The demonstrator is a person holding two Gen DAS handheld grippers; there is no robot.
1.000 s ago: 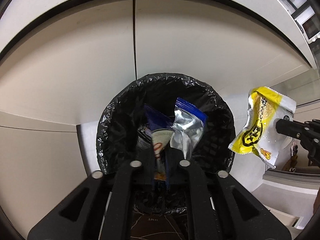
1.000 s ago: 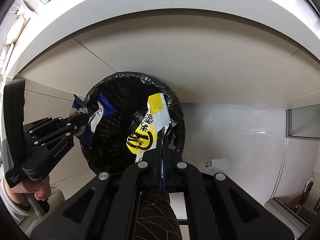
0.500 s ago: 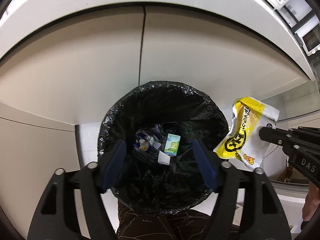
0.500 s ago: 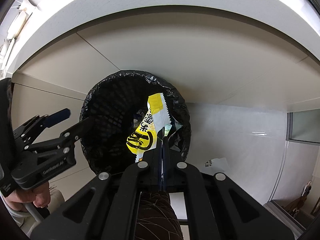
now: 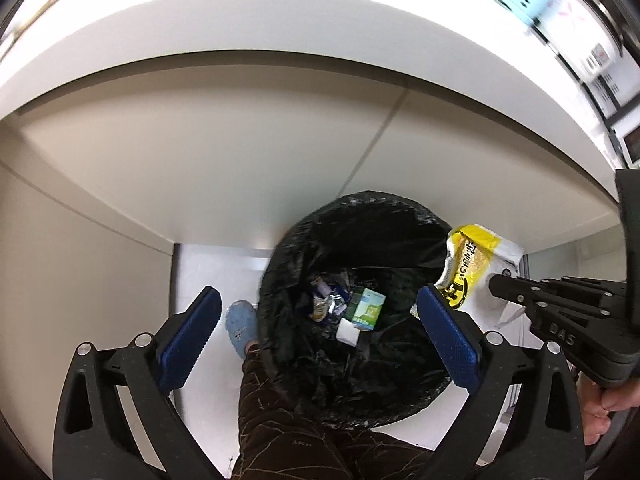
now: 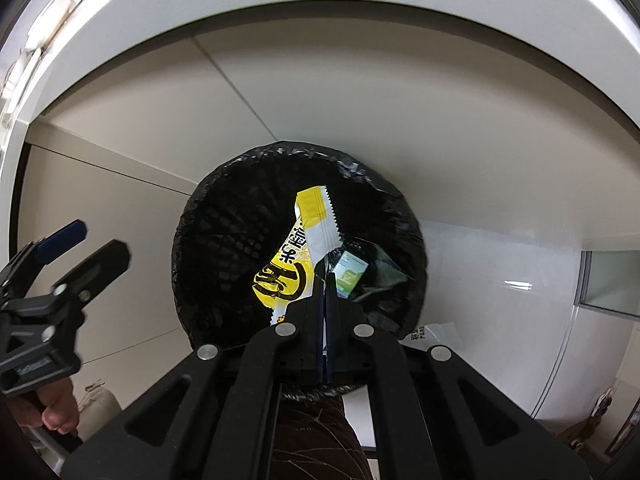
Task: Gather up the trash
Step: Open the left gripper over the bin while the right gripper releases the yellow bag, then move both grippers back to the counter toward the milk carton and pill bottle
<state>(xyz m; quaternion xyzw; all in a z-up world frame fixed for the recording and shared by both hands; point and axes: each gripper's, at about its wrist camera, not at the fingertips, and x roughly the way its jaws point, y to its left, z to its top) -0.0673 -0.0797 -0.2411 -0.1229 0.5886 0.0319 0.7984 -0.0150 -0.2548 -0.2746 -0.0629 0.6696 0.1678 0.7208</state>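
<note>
Biggest thing above me: the white worktop [image 5: 280, 40], its edge curving across the top, w/ beige cabinet fronts [image 5: 180, 152] under it. Below that, white floor [image 6: 500, 280]. On the floor, up against the cabinets, stands the trash bin [image 5: 280, 264], round, lined w/ a black bag, mouth open to both my cams.

My left hand-held gripper [image 5: 318, 334] hangs above the bin's near rim, jaws opening, blue pads [image 5: 188, 340] spread wide w/ nothing between them. My right hand-held gripper [image 6: 325, 280] points down over the bin's mouth, jaws pressed together and pinching the yellow-and-white snack wrapper [image 6: 298, 264] by its lower edge; the wrapper stands up from the fingertips, crimped end uppermost, over the bin's opening and not yet in it. In the left cam the same wrapper shows at the bin's right rim.

At the bottom of the bin: a small green-and-white carton [image 5: 366, 308], a white scrap just beside it, and a crumpled silver-and-blue foil packet [image 5: 326, 300] to its left, prob. touching the carton but too dark to say.

My dark patterned trouser leg [image 5: 280, 420] is near the bin, a light blue slipper [image 5: 240, 324] just left of it on the floor.
</note>
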